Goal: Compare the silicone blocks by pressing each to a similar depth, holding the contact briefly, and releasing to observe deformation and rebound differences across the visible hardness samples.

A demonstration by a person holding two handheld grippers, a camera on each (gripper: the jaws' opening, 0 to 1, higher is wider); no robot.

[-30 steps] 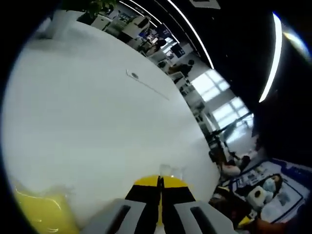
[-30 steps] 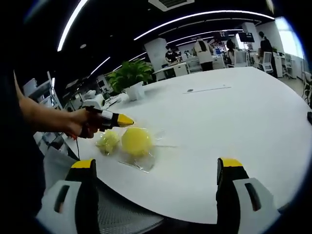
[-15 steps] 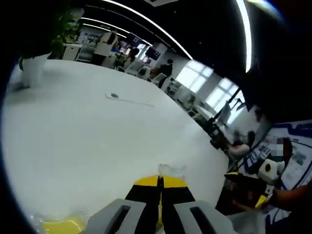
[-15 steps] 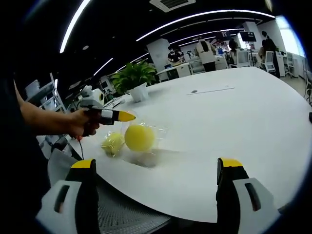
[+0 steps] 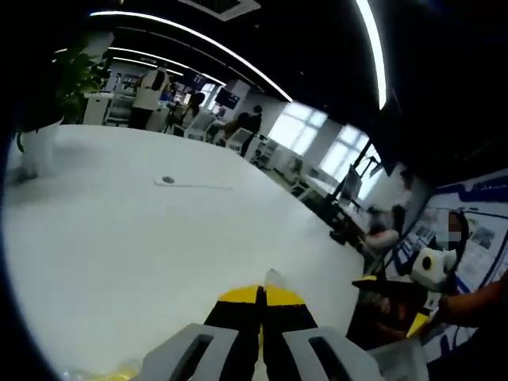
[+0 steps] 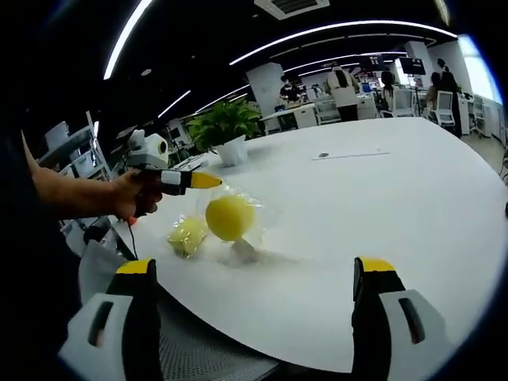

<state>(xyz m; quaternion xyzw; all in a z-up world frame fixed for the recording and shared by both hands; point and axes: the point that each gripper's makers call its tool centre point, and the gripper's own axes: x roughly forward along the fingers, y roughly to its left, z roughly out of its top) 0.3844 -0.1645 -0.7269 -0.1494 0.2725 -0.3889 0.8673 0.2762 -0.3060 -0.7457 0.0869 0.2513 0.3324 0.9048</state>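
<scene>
Right gripper view: left gripper (image 6: 208, 181) clenched on bagged yellow ball (image 6: 229, 217); right gripper (image 6: 252, 274) released.

The table (image 6: 381, 206) has a smooth white top with a soft sheen. On it, the yellow ball (image 6: 229, 217) looks matt and sits in clear, glossy, crinkled plastic wrap (image 6: 252, 214). The left gripper (image 6: 208, 181) tips look like smooth yellow plastic.

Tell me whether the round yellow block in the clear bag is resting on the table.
Apart. In the right gripper view the round yellow block hangs in its clear bag from the left hand-held gripper, its shadow on the table beneath.
</scene>
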